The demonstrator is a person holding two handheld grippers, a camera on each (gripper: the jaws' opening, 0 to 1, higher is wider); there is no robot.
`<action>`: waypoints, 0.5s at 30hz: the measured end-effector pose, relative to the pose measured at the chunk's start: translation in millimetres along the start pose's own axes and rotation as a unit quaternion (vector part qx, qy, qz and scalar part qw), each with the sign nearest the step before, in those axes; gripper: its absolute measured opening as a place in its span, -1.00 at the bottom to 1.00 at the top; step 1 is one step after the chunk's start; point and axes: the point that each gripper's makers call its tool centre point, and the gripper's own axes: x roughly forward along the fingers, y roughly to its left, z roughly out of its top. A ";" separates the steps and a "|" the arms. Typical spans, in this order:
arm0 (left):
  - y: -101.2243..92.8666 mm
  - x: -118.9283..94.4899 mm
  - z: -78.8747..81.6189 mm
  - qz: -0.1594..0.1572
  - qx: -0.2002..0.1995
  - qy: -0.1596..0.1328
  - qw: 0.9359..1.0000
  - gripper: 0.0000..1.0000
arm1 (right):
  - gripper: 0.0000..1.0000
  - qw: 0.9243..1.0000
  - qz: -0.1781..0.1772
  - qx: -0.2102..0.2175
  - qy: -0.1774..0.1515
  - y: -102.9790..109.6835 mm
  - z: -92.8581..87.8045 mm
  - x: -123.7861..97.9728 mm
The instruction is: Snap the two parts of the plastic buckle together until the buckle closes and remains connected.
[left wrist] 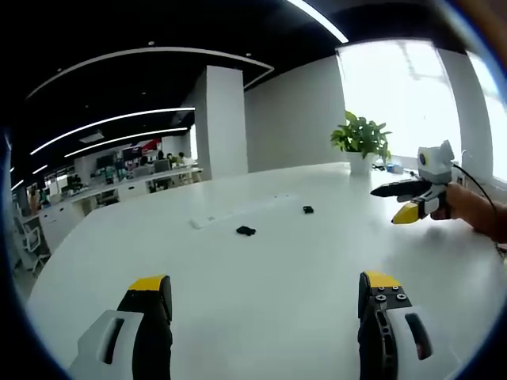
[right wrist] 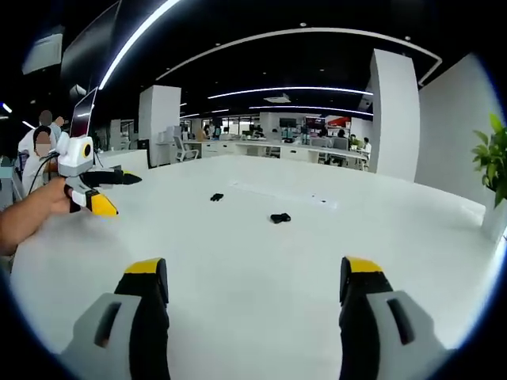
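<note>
Two small black buckle halves lie apart on white counter [left wrist: 261, 309]: near half [left wrist: 245, 230] at 12 o'clock, far half [left wrist: 307, 209] at 1 o'clock. Left gripper [left wrist: 265, 297] spread, empty. Right gripper [right wrist: 255, 285] spread, empty. Halves tiny, orientation unclear; misjudged pinch could skid them across counter.

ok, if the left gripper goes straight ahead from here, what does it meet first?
Likely bare white table. The left gripper is open and empty, aimed between the two black buckle parts: the nearer part sits slightly left of centre, the farther part slightly right. Depth is unclear, so it could clip the nearer one.
</note>
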 end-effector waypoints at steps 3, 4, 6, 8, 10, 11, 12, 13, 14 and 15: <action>-5.0 -0.7 -2.5 -0.006 -0.001 0.003 1.000 0.99 | 0.75 1.000 0.001 0.013 0.001 -3.6 -0.2 0.9; -7.2 0.1 -1.7 -0.011 -0.006 0.001 1.000 0.99 | 0.77 1.000 0.001 0.013 0.002 -3.1 -0.1 0.5; -11.8 2.4 -0.9 -0.021 -0.009 0.001 1.000 0.99 | 0.79 1.000 -0.011 0.018 -0.004 -6.6 2.8 -0.6; -17.3 5.0 -0.9 -0.026 -0.006 0.007 1.000 0.99 | 0.75 1.000 -0.017 0.016 -0.006 -8.9 4.6 -2.5; -20.3 5.2 -0.6 -0.030 -0.008 0.011 0.999 0.99 | 0.73 1.000 -0.024 0.019 -0.005 -12.6 4.7 -4.0; -18.6 4.6 0.2 -0.032 -0.010 0.009 0.999 0.99 | 0.72 0.999 -0.026 0.022 -0.005 -14.2 4.7 -4.5; -18.5 4.5 1.9 -0.033 -0.014 0.006 0.999 0.99 | 0.71 0.999 -0.026 0.023 -0.005 -14.3 4.7 -4.6; -18.7 4.5 3.6 -0.036 -0.020 0.003 0.999 0.99 | 0.71 0.999 -0.027 0.028 -0.003 -14.8 4.4 -4.7; -19.0 4.5 5.3 -0.038 -0.025 0.000 0.999 0.99 | 0.71 0.999 -0.027 0.030 -0.002 -14.6 4.4 -4.5; -13.8 5.7 6.2 -0.032 -0.043 0.001 0.999 0.99 | 0.70 0.999 -0.028 0.033 -0.002 -14.4 4.5 -4.3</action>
